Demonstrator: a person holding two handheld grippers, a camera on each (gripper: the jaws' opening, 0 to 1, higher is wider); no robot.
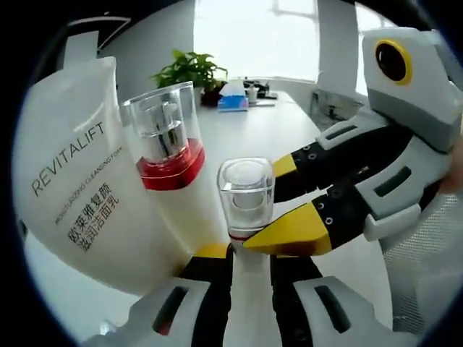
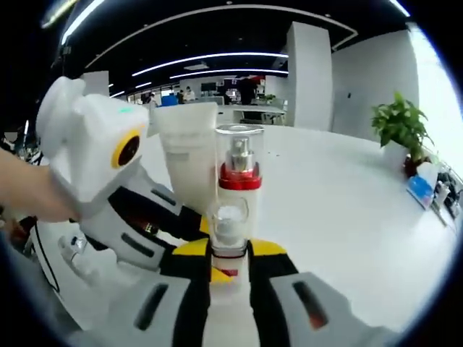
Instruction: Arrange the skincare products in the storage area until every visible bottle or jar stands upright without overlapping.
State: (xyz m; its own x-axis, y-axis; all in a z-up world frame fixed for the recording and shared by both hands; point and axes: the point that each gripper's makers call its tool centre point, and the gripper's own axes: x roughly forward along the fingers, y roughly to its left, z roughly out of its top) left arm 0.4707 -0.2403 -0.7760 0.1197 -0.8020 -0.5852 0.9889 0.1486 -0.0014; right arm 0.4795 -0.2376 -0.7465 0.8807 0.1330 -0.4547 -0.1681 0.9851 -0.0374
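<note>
A small white bottle (image 1: 246,194) with a clear cap (image 2: 229,224) stands between both grippers. In the left gripper view my left gripper (image 1: 249,259) is shut on its white body from below. My right gripper (image 1: 279,199) comes in from the right, its yellow tips against the bottle's neck and cap. In the right gripper view my right gripper (image 2: 230,253) is shut on the same bottle, and the left gripper (image 2: 197,225) reaches in from the left. Just behind stands a taller pump bottle (image 1: 165,141) (image 2: 239,165) with a red collar under a clear cap, upright. A white REVITALIFT tube (image 1: 76,188) (image 2: 187,148) stands beside it.
The white table (image 2: 347,210) stretches away with free room to the right. A potted plant (image 1: 189,70) (image 2: 398,126) and a blue tissue box (image 1: 233,97) (image 2: 422,189) sit at its far end. A person's hand (image 2: 29,191) holds the left gripper.
</note>
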